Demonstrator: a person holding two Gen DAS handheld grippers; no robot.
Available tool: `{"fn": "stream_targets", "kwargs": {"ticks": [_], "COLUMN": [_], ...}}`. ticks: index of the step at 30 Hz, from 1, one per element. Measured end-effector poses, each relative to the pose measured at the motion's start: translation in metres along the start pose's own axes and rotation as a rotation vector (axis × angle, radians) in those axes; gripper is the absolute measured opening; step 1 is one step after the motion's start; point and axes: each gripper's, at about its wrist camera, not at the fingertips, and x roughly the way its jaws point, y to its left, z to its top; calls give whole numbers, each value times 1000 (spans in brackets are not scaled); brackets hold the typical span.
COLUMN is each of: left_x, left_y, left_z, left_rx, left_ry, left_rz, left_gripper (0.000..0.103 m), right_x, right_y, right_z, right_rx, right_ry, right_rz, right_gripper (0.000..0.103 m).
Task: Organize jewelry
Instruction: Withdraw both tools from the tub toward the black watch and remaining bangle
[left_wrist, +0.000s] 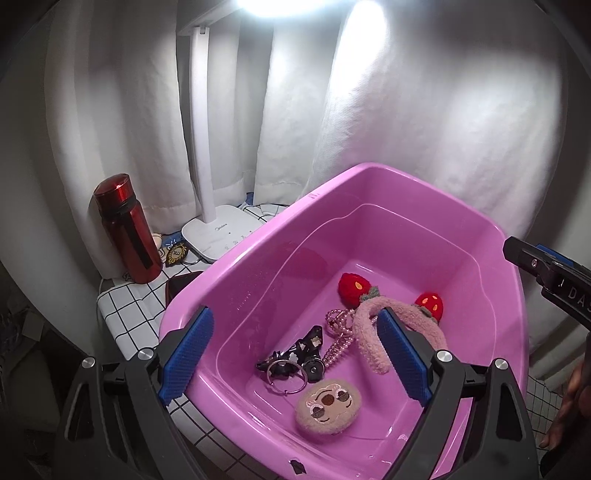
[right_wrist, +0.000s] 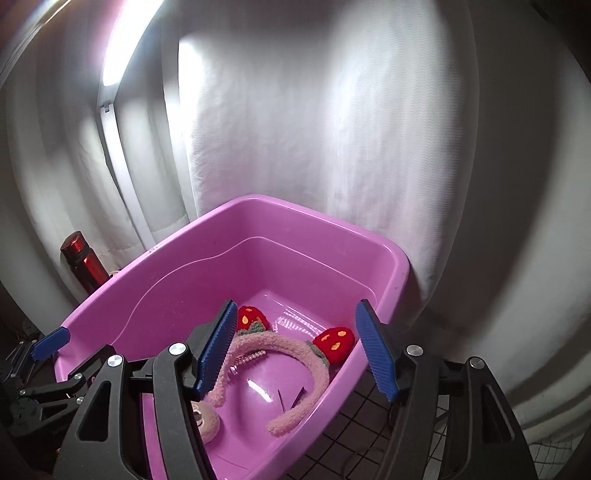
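Observation:
A pink plastic tub (left_wrist: 236, 258) holds the jewelry: a fuzzy pink headband with two red strawberries (left_wrist: 364, 332), a pearl chain (left_wrist: 338, 345), black hair clips (left_wrist: 306, 345), metal rings (left_wrist: 286, 373) and a round plush face clip (left_wrist: 328, 408). My left gripper (left_wrist: 295, 358) is open and empty above the tub's near left rim. My right gripper (right_wrist: 295, 347) is open and empty above the tub (right_wrist: 207, 236); the headband (right_wrist: 291, 354) lies between its fingers in view. The plush clip (right_wrist: 208, 421) is partly hidden behind its left finger.
A red bottle (left_wrist: 127, 229) and a white desk lamp base (left_wrist: 221, 230) stand at the back left on a white grid-patterned cloth (left_wrist: 129, 310). A dark phone-like object (left_wrist: 181, 282) lies beside the tub. White curtains hang behind.

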Motion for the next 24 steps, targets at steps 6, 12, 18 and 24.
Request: {"fn": "stream_targets", "kwargs": {"ticks": [6, 12, 18, 24], "left_x": [-8, -20, -39, -61], "left_y": [-4, -12, -27, -57], "left_z": [-1, -3, -14, -35], "left_rx": [1, 4, 11, 29], "left_ry": [-8, -19, -25, -23], "left_rz": [9, 9, -28, -107], "left_gripper": [88, 88, 89, 90], "right_x": [-15, -31, -59, -86], "right_y": [-2, -15, -47, -96], "right_z": [-8, -21, -47, -89], "right_rx": [8, 36, 93, 153], "right_ry": [-15, -28, -47, -16], "right_rz": [21, 37, 28, -31], "right_gripper": [63, 64, 64, 65]}}
